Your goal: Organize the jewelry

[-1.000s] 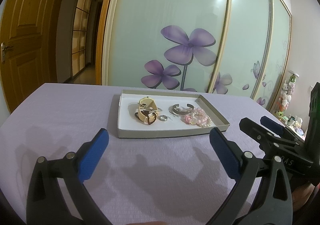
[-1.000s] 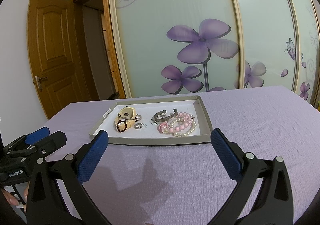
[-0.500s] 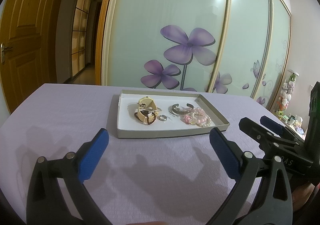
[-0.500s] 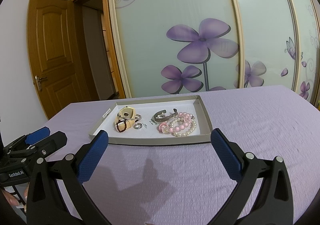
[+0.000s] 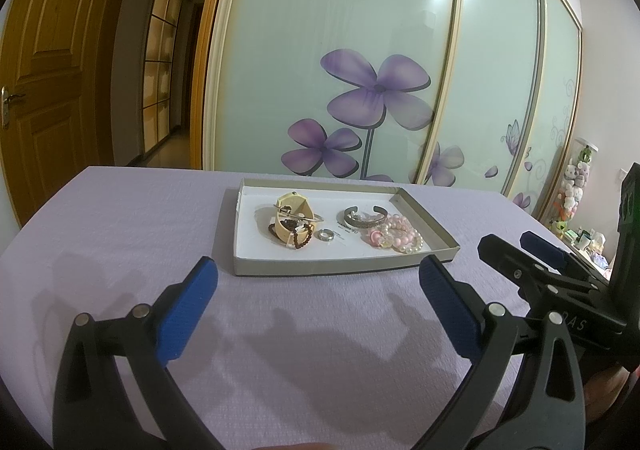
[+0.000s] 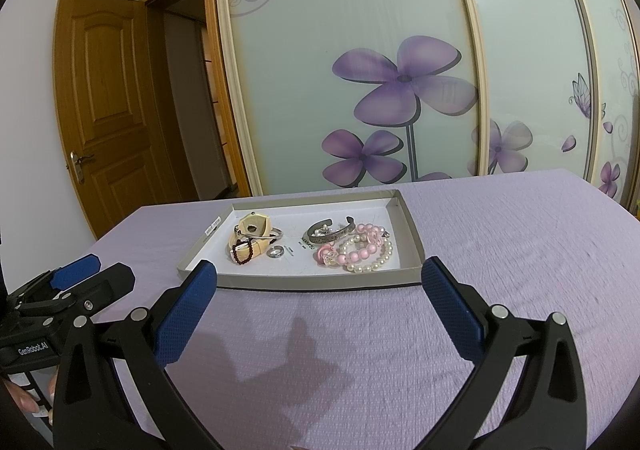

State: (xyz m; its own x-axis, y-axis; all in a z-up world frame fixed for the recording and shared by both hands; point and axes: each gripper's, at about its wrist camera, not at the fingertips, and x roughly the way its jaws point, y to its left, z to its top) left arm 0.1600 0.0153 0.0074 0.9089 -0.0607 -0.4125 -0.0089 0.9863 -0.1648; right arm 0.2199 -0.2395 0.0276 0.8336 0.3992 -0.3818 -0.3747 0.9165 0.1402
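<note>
A shallow grey cardboard tray [image 5: 344, 264] [image 6: 304, 282] lies on the purple cloth and holds the jewelry. Inside it are a cream watch [image 5: 290, 214] [image 6: 254, 230], a dark red bead bracelet [image 5: 298, 238] [image 6: 244, 252], a silver ring [image 5: 325, 235] [image 6: 276, 251], a silver cuff [image 5: 364, 217] [image 6: 330, 234] and pink and pearl bead bracelets [image 5: 394, 238] [image 6: 362, 252]. My left gripper [image 5: 318, 282] [image 6: 92, 274] hovers open just short of the tray, holding nothing. Beside it, my right gripper [image 6: 320, 282] [image 5: 516, 246] is open and empty too.
The purple cloth [image 5: 120, 226] covers a table that ends at the left and far edges. Behind it stand sliding glass doors with purple flowers [image 5: 376, 90] and a wooden door [image 6: 104, 102]. Soft toys [image 5: 574, 186] sit at the far right.
</note>
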